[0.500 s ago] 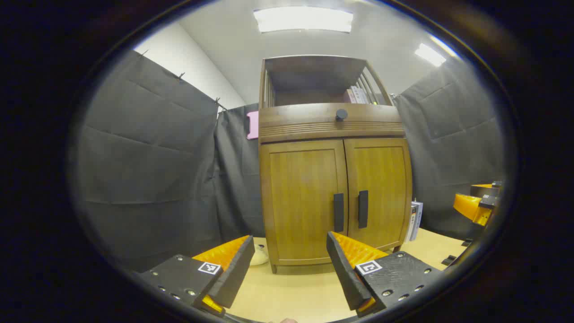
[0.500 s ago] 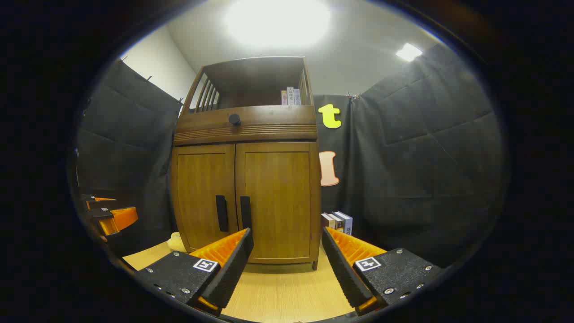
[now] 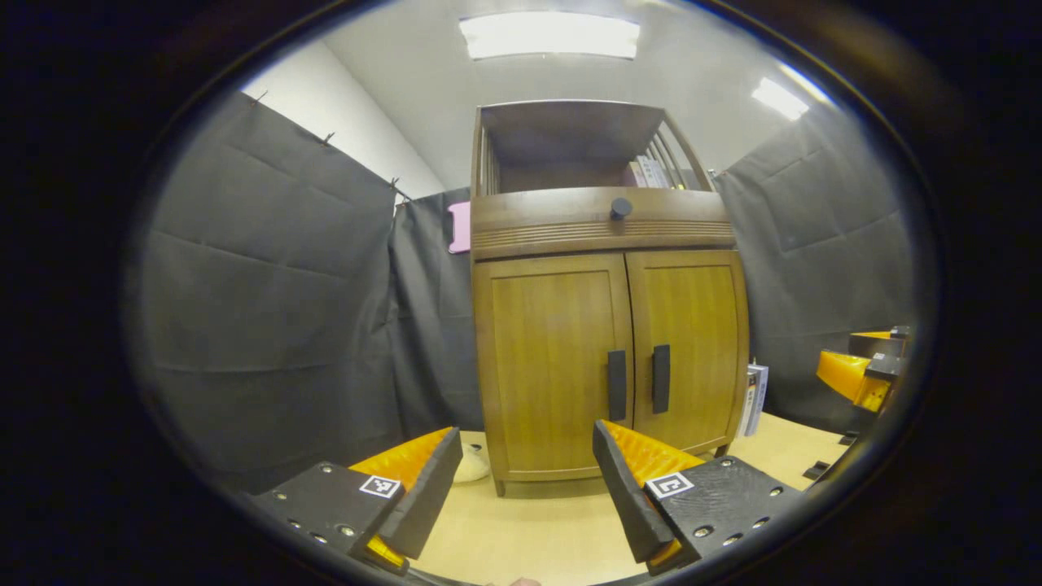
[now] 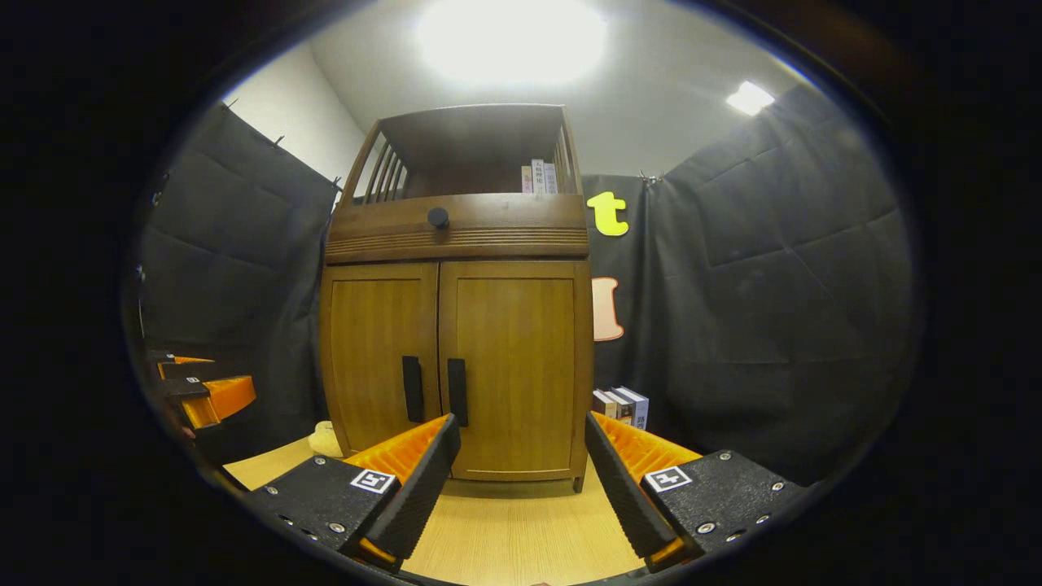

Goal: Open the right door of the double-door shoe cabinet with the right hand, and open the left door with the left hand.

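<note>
One double-door shoe cabinet (image 3: 606, 325) is standing on the pale wooden desk (image 3: 529, 537), and it is showing two closed doors: the left door (image 3: 553, 366) and the right door (image 3: 692, 350). Two dark vertical handles are sitting side by side at the seam where the doors meet, the left handle (image 3: 617, 385) and the right handle (image 3: 660, 378). One round knob (image 3: 620, 208) is sitting on the drawer front above the doors, and a few books (image 4: 539, 177) are standing in the open top shelf. Three more books (image 4: 621, 404) are standing on the desk just beside the cabinet's right side. A small pale object (image 4: 327, 440), too unclear to name, is lying by the cabinet's left foot.

Compared with half a second ago, the cabinet is sitting slightly lower and farther right in the right gripper view, and barely shifted in the left gripper view; both doors are remaining shut.

The left gripper (image 3: 521, 472) is holding its jaws wide apart with nothing between them, and the cabinet is standing ahead of them, well apart, the left handle lying above the right-hand jaw. The right gripper (image 4: 521, 464) is likewise keeping its jaws spread wide and empty, the right handle lying just above its left-hand jaw, not touching.
</note>
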`<move>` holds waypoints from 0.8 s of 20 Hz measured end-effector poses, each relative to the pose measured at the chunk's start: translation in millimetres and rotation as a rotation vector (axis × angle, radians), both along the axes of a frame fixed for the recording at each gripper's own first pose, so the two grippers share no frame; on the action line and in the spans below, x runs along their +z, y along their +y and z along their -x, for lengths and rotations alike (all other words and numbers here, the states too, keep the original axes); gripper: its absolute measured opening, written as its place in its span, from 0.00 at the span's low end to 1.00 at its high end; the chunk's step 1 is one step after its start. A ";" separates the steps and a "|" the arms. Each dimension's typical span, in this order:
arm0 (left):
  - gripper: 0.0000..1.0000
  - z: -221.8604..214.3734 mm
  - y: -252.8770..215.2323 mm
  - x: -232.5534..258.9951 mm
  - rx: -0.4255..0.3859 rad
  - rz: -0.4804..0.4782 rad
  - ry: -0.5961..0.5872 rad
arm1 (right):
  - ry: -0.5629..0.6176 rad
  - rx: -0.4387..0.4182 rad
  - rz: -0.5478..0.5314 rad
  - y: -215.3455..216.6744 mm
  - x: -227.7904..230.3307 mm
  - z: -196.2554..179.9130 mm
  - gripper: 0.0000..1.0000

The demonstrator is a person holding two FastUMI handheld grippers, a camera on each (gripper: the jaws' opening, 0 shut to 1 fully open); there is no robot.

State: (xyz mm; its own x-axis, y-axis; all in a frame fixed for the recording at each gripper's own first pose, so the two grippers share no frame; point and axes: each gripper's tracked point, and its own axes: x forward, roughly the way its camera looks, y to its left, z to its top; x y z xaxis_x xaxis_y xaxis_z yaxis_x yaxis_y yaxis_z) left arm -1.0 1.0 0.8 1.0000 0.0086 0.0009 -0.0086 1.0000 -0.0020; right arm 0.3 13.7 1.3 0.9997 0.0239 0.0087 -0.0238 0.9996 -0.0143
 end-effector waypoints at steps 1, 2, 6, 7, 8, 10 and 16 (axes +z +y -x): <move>0.95 -0.4 -0.1 -0.4 0.000 0.001 -0.002 | -0.001 -0.001 0.003 -0.1 0.8 0.3 0.95; 0.95 -0.6 0.1 0.6 0.001 0.001 -0.004 | -0.002 -0.003 0.007 -0.5 0.7 -0.6 0.95; 0.92 -0.1 0.0 1.9 0.000 0.000 -0.010 | -0.002 0.003 0.003 0.4 0.2 -1.9 0.95; 0.95 -0.2 -0.3 1.9 -0.002 0.000 -0.013 | -0.001 0.004 0.002 0.2 -0.1 -3.2 0.95; 0.95 -0.1 0.0 3.0 -0.002 0.000 -0.017 | -0.001 0.005 0.000 0.2 0.2 -4.7 0.95; 0.95 -0.1 0.0 2.3 -0.001 -0.002 -0.021 | -0.005 0.005 -0.006 -0.3 3.7 -11.2 0.95; 0.93 -1.5 1.7 2.0 0.015 -0.005 -0.023 | -0.023 0.025 -0.015 7.9 22.2 -46.0 0.95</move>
State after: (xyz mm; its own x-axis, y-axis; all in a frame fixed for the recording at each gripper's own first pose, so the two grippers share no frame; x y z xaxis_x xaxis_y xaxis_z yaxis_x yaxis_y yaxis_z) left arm 0.6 2.7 2.8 0.9994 0.0231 0.0240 -0.0232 0.9997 0.0030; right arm 46.3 21.6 23.5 0.9983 0.0484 0.0325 -0.0485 0.9988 -0.0002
